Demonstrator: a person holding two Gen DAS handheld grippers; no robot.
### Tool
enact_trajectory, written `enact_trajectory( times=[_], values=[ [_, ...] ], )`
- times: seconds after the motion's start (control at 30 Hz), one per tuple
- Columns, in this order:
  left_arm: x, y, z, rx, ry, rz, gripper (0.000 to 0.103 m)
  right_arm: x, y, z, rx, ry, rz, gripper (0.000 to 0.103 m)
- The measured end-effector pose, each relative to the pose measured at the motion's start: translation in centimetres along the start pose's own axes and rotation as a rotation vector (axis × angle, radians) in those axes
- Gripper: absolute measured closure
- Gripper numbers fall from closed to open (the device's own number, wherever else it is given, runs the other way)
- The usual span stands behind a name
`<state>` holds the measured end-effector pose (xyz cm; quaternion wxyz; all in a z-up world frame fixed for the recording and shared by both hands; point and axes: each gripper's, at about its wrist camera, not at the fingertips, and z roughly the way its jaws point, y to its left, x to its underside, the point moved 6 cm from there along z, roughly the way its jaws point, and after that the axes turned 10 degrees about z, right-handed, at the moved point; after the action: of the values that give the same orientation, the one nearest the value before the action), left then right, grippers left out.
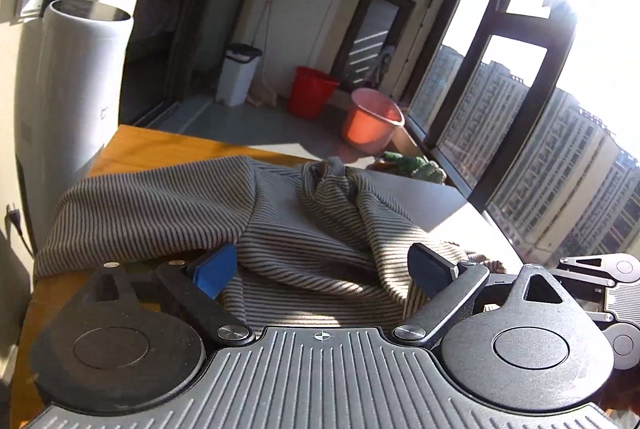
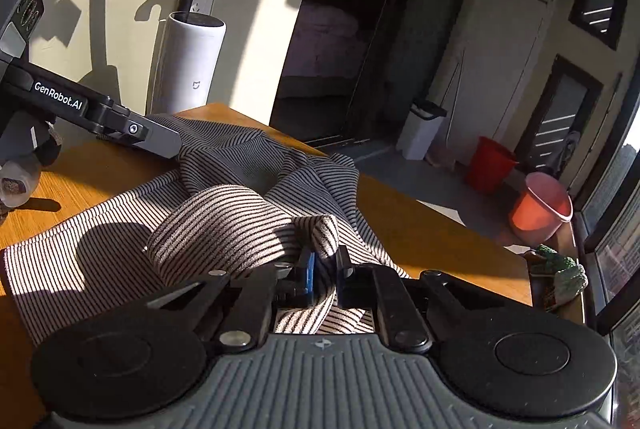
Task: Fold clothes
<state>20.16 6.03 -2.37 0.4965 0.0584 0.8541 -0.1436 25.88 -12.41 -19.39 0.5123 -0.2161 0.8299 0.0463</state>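
A grey-and-cream striped garment (image 1: 312, 229) lies crumpled on the wooden table (image 1: 160, 145). In the left wrist view my left gripper (image 1: 322, 269) is open, its blue pad (image 1: 212, 271) and dark pad (image 1: 434, 269) spread wide over the garment's near edge. In the right wrist view my right gripper (image 2: 325, 265) is shut on a raised fold of the striped garment (image 2: 224, 225), and cloth hangs down between the pads. One finger (image 2: 160, 139) of the left gripper rests at the garment's far left edge. Part of the right gripper's linkage (image 1: 600, 285) shows at the left view's right edge.
A white cylindrical appliance (image 1: 76, 89) stands against the wall at the table's left corner. Beyond the table, on the floor, are a red bucket (image 1: 310, 91), a pink bucket (image 1: 374, 121) and a white bin (image 1: 238, 73). Large windows run along the right. Green gloves (image 2: 560, 269) lie on the sill.
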Motion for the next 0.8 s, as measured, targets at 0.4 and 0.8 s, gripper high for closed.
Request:
enact_trajectory(
  times=[0.4,0.8],
  values=[
    [3.9,-5.4,3.9,0.108,0.016,0.219,0.000,-1.7,-10.5,4.7,0.370,-0.077,0.162,0.094],
    [6.8,-2.0,1.8,0.090,0.157,0.119,0.000,4.6,-12.8,3.6,0.389,0.043,0.222,0.093]
  ],
)
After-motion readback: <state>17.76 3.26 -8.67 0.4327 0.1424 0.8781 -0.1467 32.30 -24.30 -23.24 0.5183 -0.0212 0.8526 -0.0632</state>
